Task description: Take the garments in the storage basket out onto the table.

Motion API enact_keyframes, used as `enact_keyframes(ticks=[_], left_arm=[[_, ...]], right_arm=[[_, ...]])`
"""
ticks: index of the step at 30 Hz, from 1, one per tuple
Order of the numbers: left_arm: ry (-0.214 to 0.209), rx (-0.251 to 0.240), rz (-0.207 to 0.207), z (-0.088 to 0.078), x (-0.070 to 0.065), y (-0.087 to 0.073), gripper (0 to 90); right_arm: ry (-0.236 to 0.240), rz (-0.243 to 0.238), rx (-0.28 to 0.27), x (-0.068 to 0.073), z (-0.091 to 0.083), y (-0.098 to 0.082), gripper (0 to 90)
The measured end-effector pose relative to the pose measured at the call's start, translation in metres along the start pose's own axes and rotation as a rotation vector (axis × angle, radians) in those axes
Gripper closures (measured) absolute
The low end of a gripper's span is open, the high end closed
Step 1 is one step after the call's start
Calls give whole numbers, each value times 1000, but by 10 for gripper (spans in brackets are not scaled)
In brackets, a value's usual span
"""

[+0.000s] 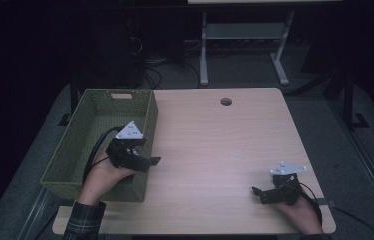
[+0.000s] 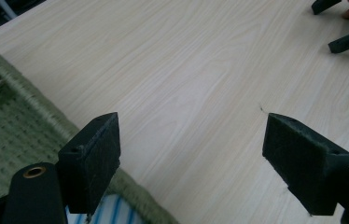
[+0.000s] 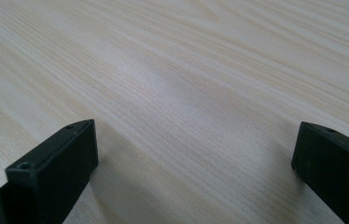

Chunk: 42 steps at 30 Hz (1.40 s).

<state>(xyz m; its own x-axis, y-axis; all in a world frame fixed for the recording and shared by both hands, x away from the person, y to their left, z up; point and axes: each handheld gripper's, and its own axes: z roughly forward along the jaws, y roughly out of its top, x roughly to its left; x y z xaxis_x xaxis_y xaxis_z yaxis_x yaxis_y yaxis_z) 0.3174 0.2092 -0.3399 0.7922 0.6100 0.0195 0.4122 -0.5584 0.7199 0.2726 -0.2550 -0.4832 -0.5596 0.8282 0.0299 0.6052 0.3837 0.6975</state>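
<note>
We take this for a lab or test room, dimly lit. We see a plain light-wood table [image 1: 225, 150] with a round cable hole [image 1: 226, 102], grey carpet floor [image 1: 315, 125], a tangle of black cables [image 1: 150, 70] on the floor behind, and the white metal legs of a second table [image 1: 245, 35] farther back.

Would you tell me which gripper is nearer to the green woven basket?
Left. The left gripper sits over the green woven basket's right wall, jaws apart. The right gripper rests near the table's front right corner, well away.
</note>
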Motion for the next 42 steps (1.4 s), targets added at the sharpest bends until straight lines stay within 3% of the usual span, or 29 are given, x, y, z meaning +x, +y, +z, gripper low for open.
enact_keyframes(ticks=[14,22,30,42], left_arm=[[71,23,-40,-24,18,-16,197],[91,34,-63,-33,29,-26,198],[127,73,-72,-37,39,-38,198],[143,140,-74,-30,48,-51,196]], right_arm=[[0,0,0,0,0,0,1],[0,-1,0,0,0,0,1],[0,-1,0,0,0,0,1],[0,-1,0,0,0,0,1]])
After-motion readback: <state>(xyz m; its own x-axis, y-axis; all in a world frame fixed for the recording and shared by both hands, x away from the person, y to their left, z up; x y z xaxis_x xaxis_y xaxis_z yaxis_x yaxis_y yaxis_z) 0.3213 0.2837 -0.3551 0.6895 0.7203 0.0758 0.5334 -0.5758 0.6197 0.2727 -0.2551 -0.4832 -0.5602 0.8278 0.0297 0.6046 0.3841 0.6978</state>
